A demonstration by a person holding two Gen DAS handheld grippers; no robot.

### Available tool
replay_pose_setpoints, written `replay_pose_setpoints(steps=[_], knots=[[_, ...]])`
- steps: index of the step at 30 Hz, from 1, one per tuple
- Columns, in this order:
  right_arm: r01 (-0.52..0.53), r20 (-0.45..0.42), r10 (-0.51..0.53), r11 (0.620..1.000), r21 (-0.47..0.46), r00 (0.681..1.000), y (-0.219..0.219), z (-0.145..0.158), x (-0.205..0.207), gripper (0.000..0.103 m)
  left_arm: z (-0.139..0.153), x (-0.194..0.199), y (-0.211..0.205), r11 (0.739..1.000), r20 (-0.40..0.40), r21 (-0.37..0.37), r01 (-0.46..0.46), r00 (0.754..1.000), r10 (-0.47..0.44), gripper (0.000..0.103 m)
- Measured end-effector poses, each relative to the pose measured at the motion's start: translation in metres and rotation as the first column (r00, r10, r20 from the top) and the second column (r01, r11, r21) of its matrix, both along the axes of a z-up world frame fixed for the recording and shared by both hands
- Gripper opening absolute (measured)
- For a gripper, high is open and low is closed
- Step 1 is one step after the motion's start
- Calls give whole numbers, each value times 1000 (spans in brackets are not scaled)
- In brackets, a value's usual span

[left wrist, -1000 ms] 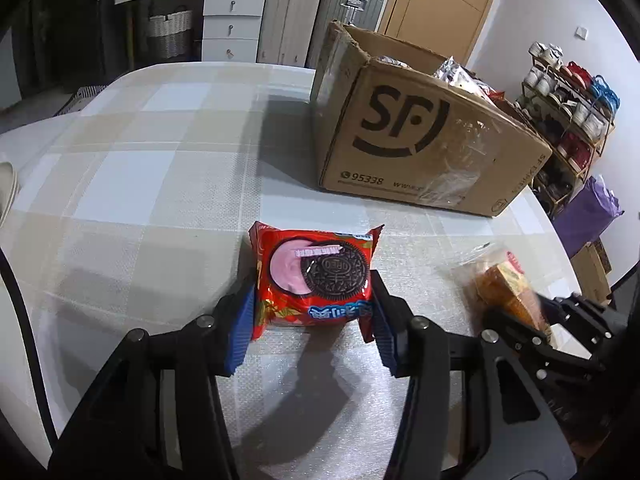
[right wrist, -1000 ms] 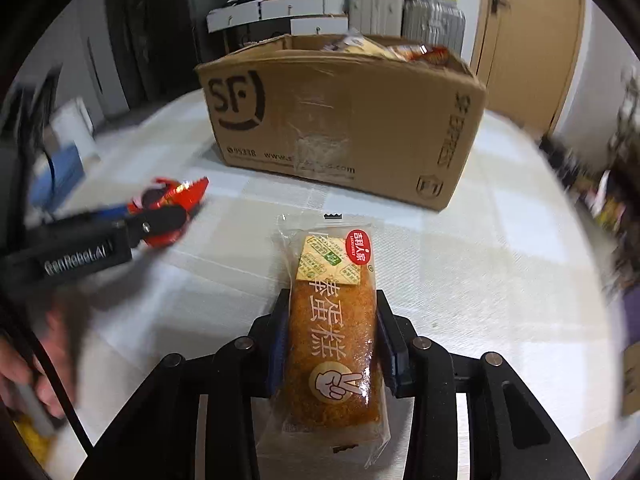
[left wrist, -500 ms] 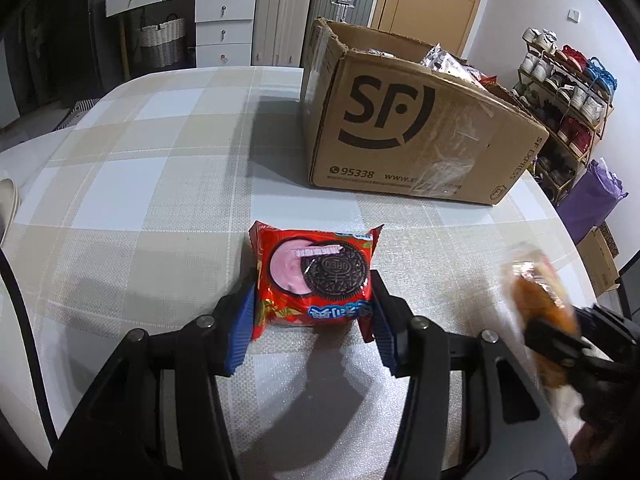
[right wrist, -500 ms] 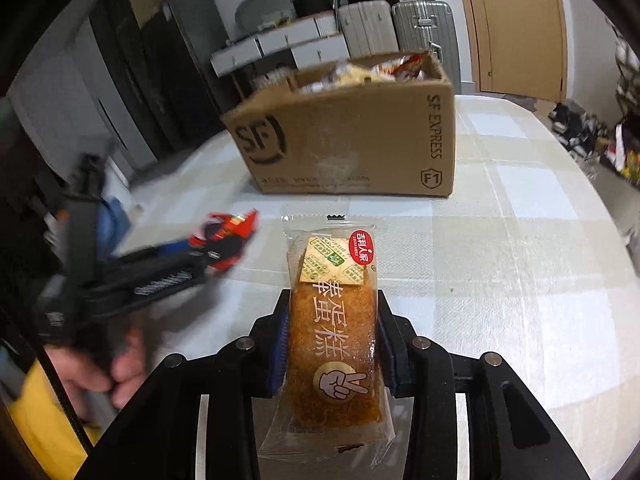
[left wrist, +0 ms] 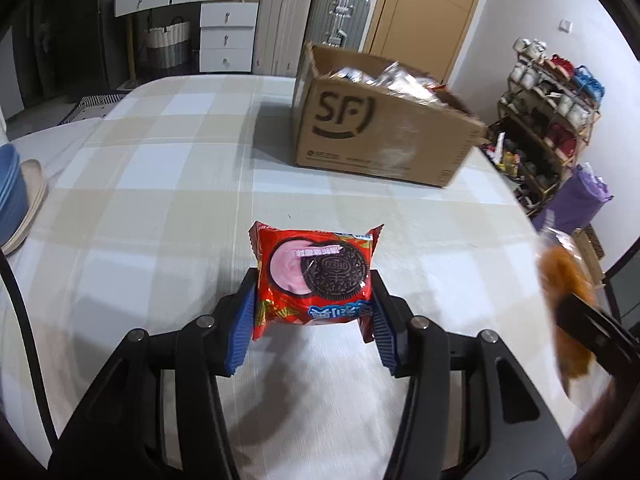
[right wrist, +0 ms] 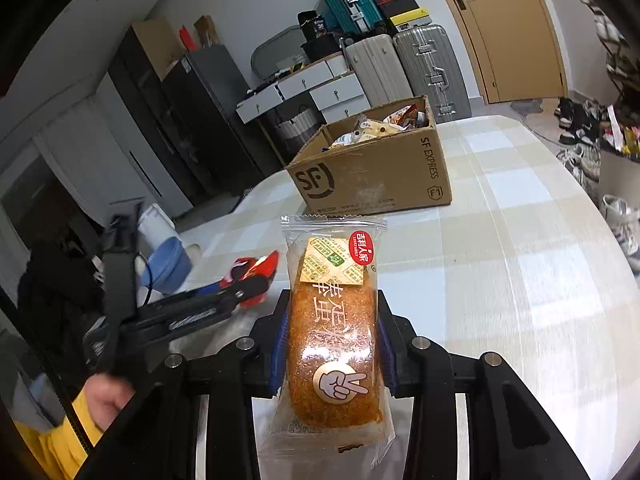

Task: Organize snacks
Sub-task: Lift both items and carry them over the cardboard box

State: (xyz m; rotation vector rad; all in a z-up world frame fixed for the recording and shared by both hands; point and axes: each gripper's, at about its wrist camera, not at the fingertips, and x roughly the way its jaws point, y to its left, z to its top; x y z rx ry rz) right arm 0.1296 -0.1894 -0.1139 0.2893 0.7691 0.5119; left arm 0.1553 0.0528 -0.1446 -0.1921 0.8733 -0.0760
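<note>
Oreo pack (left wrist: 316, 280) and cake (right wrist: 334, 344) each apparently clamped between fingers.

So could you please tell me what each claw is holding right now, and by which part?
The left claw grips the red Oreo packet by its two side edges, at the near half. The right claw clamps the wrapped cake across its long sides, around mid-length.

Cookie packet (left wrist: 316, 280): glossy red plastic film, crinkled sealed edges. Cake wrapper (right wrist: 332, 328): clear shiny plastic, printed paper-like label; cake surface inside rough, crumbly. Cardboard box (left wrist: 380, 136): matt brown corrugated card, glossy clear tape strip on front. Worktop (left wrist: 160, 184): woven checked cloth, matt, fine-textured. Left gripper (left wrist: 312, 316): matt black plastic frame, blue ribbed pads, small metal screws. Right gripper (right wrist: 332, 344): same finish.
</note>
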Motion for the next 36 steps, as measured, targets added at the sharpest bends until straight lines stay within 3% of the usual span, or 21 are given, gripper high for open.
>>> replay_pose_setpoints(steps=[10,16,23,36], knots=[[-42,99,39,999,30,994,4,37,-60,37,42,-97,-10,999,46,-25,32,998,-31,48],[-74,121,69,996,39,990,9,46,-81,37,56,-129,-21,998,72,-32,61,996,-58,48],[-64,104,61,998,28,993,7,42,-86,37,61,-142,-23,998,70,-29,58,996,-56,48],[-79,114,76,997,14,991,12,40,-67,37,51,-119,-17,998,59,-25,54,997,-53,48]])
